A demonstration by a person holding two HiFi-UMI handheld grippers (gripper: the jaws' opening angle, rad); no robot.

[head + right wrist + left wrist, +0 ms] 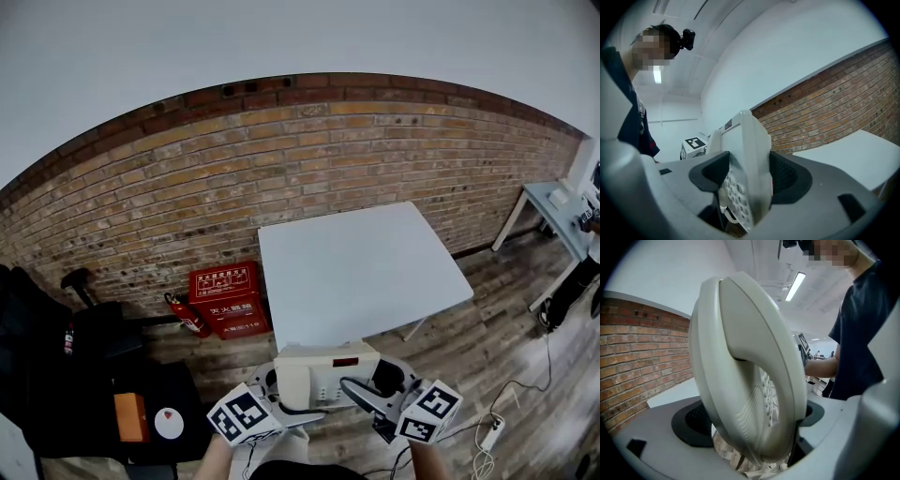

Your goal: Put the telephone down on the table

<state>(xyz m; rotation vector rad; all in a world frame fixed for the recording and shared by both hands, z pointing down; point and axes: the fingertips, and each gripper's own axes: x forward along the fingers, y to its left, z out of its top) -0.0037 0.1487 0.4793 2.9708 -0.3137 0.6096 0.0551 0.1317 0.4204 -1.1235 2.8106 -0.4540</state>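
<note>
A cream desk telephone (323, 375) hangs in the air just short of the near edge of the white table (361, 267). Both grippers hold it from opposite ends. My left gripper (272, 394) is shut on the handset side; the left gripper view is filled by the handset (745, 376) between the black pads (691, 423), with the coiled cord (761, 468) below. My right gripper (380, 389) is shut on the keypad end of the telephone body (745, 173), and the buttons (736, 197) show between its pads.
A brick wall (281, 150) runs behind the table. A red fire-extinguisher box (225, 300) and an extinguisher (187, 316) stand on the wooden floor at the left, beside black chairs (56, 366). A second white table (562, 211) is at far right. Cables (492, 431) lie on the floor.
</note>
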